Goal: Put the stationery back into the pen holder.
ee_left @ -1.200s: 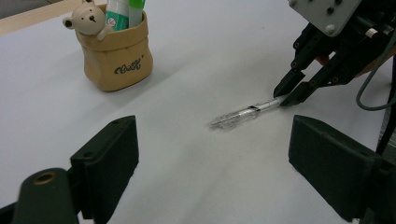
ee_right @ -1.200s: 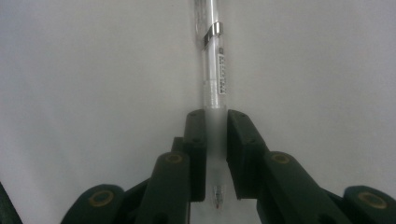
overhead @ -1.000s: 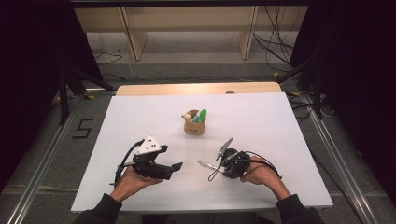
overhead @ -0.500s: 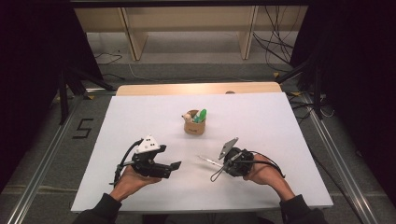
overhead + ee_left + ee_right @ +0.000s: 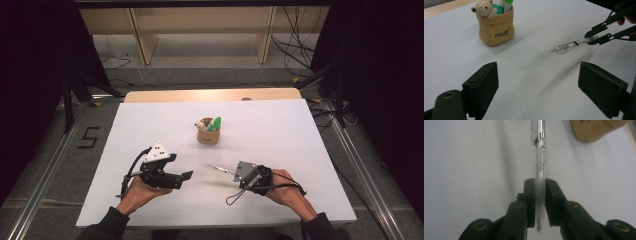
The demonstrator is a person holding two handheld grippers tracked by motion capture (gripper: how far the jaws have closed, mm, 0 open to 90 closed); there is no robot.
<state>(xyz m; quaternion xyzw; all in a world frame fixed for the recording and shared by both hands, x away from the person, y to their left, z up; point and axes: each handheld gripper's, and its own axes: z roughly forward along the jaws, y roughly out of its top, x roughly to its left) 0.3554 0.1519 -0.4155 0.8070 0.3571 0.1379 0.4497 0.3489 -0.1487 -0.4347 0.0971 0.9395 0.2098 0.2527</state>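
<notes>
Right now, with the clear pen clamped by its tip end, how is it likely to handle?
The pen looks stiff: it juts straight from the right gripper. Probably light. Its smooth round barrel might slip or swivel between the pads, and would likely roll on the table.

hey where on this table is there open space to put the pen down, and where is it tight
The white table is bare along its far edge behind the pen holder, across the right side, and the far left corner. It is tight in the near middle, where the left tongs, open, face the right tongs shut on the clear pen.
</notes>
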